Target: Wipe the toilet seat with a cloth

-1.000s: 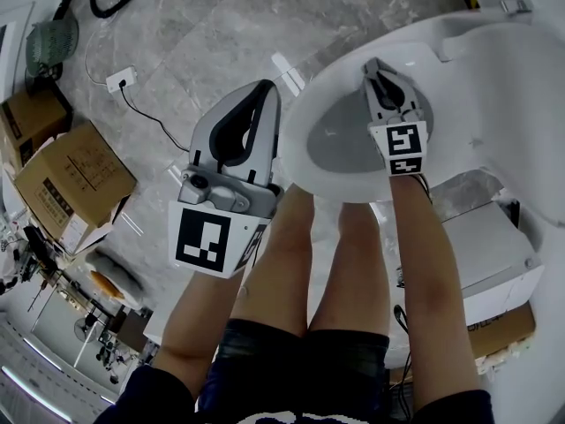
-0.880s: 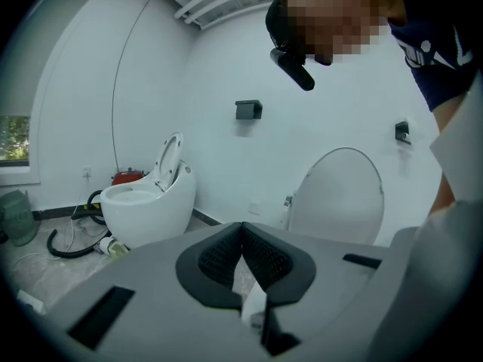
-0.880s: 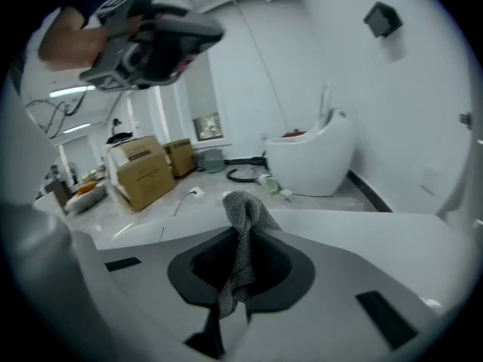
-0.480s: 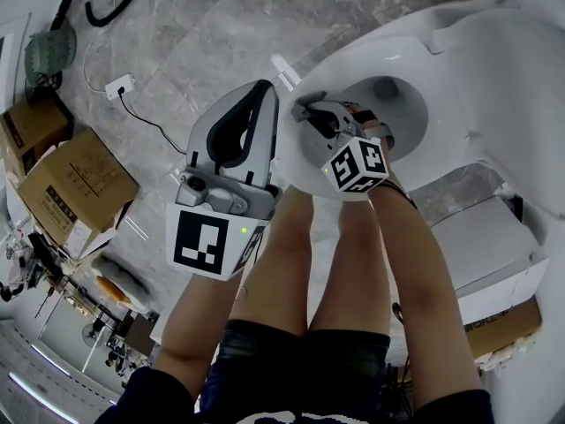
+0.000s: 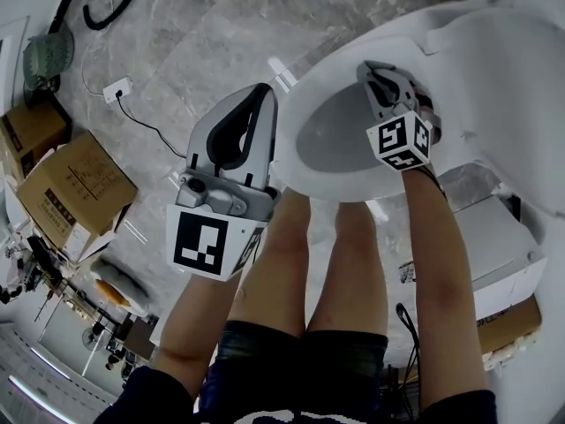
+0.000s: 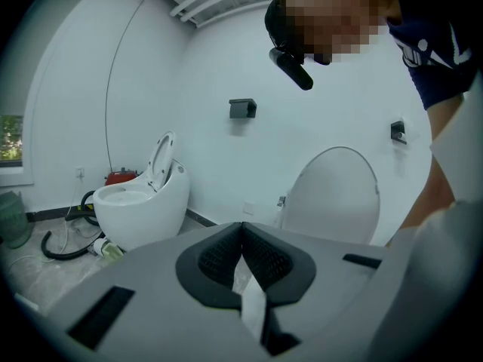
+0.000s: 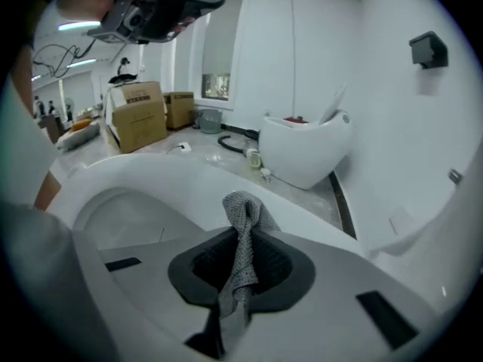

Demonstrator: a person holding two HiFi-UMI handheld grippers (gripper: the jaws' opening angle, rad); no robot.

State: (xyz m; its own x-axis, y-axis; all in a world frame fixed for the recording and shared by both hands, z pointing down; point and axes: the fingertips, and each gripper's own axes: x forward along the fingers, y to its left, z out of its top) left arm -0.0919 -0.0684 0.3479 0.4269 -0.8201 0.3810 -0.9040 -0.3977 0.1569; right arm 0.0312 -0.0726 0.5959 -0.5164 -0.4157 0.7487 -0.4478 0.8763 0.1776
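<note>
In the head view the white toilet seat (image 5: 309, 177) rings a grey bowl, and the raised lid (image 5: 521, 78) stands at the right. My right gripper (image 5: 378, 76) reaches over the far right side of the seat. It is shut on a grey woven cloth (image 7: 243, 211), whose bunched end pokes out past the jaws just above the seat rim (image 7: 166, 173). My left gripper (image 5: 262, 94) hangs in the air left of the toilet, off the seat. Its jaws (image 6: 241, 231) are shut with nothing in them, and they point toward the raised lid (image 6: 336, 194).
A second white toilet (image 7: 306, 148) stands across the marble floor (image 5: 203, 25). Cardboard boxes (image 5: 71, 184) lie at the left, with a power strip and cable (image 5: 119, 87) near them. A black hose (image 5: 106, 7) lies at the top left. The person's legs (image 5: 309, 263) stand in front of the bowl.
The right gripper swept with the cloth from the far side of the seat to its front left rim, then back to the far right side. The left gripper has stayed put.
</note>
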